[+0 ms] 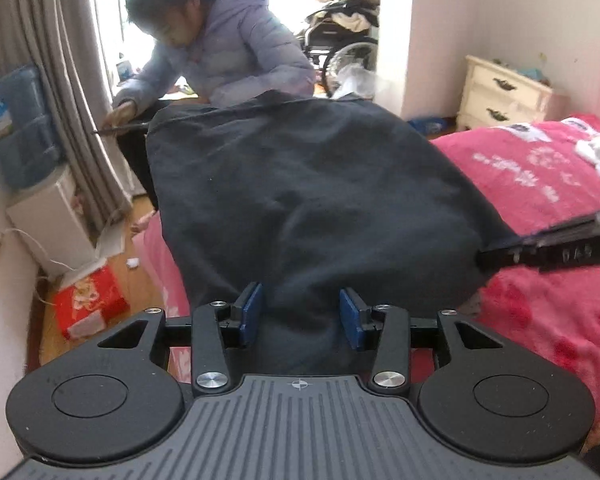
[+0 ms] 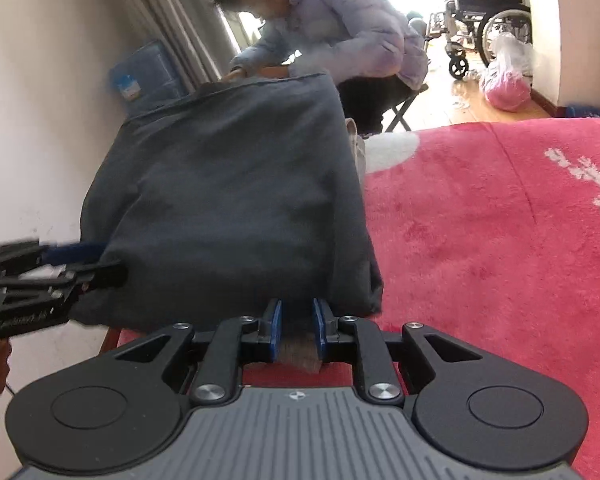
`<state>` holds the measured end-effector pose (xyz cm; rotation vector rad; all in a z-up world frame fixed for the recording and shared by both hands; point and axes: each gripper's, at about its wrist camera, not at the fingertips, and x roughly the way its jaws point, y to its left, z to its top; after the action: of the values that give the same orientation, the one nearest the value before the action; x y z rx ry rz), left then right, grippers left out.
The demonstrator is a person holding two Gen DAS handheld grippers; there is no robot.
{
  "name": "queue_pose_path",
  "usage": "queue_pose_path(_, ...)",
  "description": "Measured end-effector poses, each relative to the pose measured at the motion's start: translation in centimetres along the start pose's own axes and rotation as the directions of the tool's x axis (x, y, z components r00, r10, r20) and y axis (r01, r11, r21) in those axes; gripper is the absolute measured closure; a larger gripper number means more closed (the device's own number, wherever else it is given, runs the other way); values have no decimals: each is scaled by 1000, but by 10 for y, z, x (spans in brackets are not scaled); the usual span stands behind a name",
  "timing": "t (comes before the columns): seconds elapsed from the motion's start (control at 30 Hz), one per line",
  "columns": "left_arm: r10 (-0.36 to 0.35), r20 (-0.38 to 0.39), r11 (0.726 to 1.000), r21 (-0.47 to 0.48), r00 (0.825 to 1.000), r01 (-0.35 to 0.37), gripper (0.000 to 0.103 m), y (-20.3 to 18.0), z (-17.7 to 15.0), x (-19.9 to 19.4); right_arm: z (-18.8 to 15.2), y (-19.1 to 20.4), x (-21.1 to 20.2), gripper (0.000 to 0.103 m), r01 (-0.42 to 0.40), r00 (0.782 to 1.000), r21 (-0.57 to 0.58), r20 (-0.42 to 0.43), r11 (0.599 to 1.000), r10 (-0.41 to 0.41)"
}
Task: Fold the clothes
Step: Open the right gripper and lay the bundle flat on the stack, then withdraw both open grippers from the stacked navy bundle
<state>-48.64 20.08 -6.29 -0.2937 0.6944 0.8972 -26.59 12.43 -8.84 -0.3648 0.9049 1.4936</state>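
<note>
Dark garment (image 1: 300, 184) lies between the parted left hand-held gripper (image 1: 300, 314) pads; the right hand-held gripper (image 2: 296, 326) pinches its edge.

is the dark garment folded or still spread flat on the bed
Folded. The dark garment lies as a compact doubled block with straight edges at the corner of the pink bedspread, not spread flat.

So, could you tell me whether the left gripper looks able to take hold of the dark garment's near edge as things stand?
Probably yes. The left gripper is open, with the dark garment between its pads but not pinched. Nothing blocks it; the right gripper grips the other corner.
</note>
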Motion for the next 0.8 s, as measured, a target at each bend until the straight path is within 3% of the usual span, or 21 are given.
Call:
queue_pose_path(0.1,27,-3,1000,16,1000,-27,55,-12,9,-8,5,-5,-23,83,-2,1000,-19,-4,1000,2)
queue_pose_path(0.17,17,-2,999,-27,1000,-17,52,-13,16,-17,11,-6,-37,80,17,1000,-54,-5,998,-17)
queue_pose_path(0.23,24,10,995,-92,1000,-23,43,-14,22,-24,18,-5,-49,74,18,1000,-88,-11,996,-19)
queue_pose_path(0.3,64,40,986,-159,997,-57,21,-20,29,-31,26,-1,-56,71,15,999,-122,-31,992,-19)
queue_pose_path(0.4,92,63,968,-240,994,-74,5,-31,37,-39,36,6,-63,64,1,998,-129,-68,992,-10)
queue_pose_path(0.5,124,18,949,-294,992,-114,3,-41,44,-43,42,17,-65,56,-25,995,-137,-100,990,12)
queue_pose_path(0.57,135,-23,945,-299,991,-136,2,-47,47,-43,42,30,-63,42,-33,994,-153,-109,988,16)
queue_pose_path(0.67,123,-69,941,-310,990,-139,0,-52,46,-44,34,45,-55,38,-25,994,-150,-111,988,8)
queue_pose_path(0.8,162,-135,920,-339,978,-199,0,-55,36,-40,16,50,-44,37,3,991,-113,-134,994,-18)
